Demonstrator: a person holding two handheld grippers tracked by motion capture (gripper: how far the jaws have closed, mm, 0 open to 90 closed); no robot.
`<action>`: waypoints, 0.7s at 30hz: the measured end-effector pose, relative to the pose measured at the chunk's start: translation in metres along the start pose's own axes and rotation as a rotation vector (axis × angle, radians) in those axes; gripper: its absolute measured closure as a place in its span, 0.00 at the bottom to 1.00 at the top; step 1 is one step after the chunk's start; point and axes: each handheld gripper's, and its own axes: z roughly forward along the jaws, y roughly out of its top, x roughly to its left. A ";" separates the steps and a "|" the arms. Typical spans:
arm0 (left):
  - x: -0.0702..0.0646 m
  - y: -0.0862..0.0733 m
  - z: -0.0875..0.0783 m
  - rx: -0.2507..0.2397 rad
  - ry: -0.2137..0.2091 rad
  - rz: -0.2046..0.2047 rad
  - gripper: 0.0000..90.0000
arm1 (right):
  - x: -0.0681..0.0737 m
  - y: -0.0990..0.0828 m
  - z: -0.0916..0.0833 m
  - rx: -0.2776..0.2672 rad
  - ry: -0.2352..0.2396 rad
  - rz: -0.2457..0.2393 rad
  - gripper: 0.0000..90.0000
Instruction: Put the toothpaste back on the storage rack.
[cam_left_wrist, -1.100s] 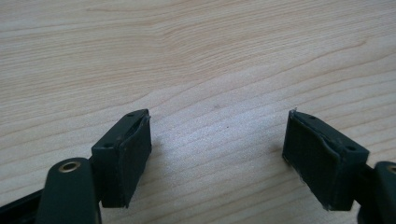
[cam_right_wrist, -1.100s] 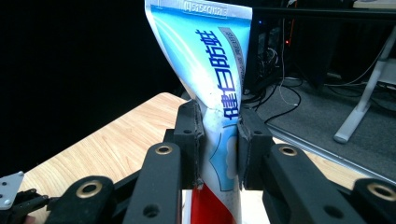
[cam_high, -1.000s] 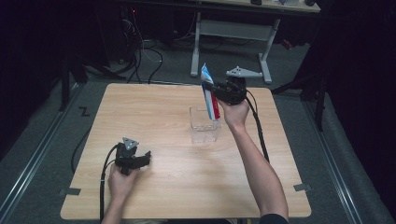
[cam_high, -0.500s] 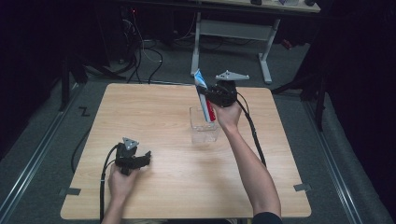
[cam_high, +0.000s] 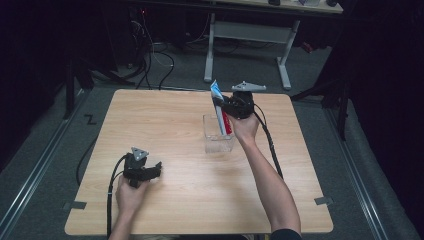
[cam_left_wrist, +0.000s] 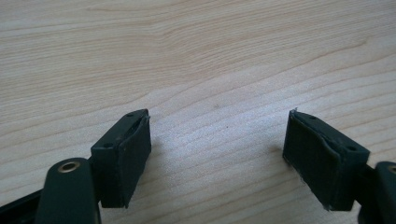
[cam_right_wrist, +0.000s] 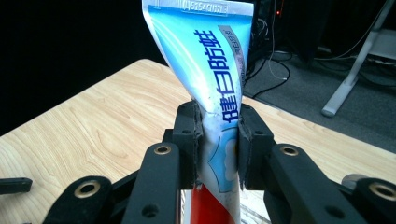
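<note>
A blue, white and red toothpaste tube (cam_right_wrist: 212, 88) stands nearly upright with my right gripper (cam_right_wrist: 218, 140) shut on its middle; both pads press its sides. In the high view the right gripper (cam_high: 225, 107) holds the tube (cam_high: 220, 112) with its red lower end inside a clear plastic container (cam_high: 218, 139) at the table's centre, its crimped blue end tilted up to the left. My left gripper (cam_high: 156, 169) rests low on the wood near the front left, held by a hand. In its own view the left gripper (cam_left_wrist: 217, 154) stands open over bare wood, nothing between its pads.
The light wooden table (cam_high: 175, 200) has free surface all around the container. Black cables (cam_high: 112, 185) trail from each gripper toward the front edge. Behind the table a white-legged desk frame (cam_high: 245, 30) and loose cables lie on the grey floor.
The right gripper has sunk with the tube, lowering its red end deeper into the clear container and shifting slightly left. The left gripper has stayed put.
</note>
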 end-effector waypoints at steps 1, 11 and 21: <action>0.000 0.000 0.000 0.000 0.000 0.000 0.26 | 0.000 -0.001 0.001 0.003 0.000 0.000 0.81; 0.000 0.000 0.000 -0.001 -0.001 -0.001 0.26 | 0.000 -0.011 0.006 0.039 0.007 -0.010 0.81; 0.000 0.000 0.000 -0.001 -0.001 -0.001 0.26 | 0.002 -0.017 0.009 0.068 0.016 -0.007 0.81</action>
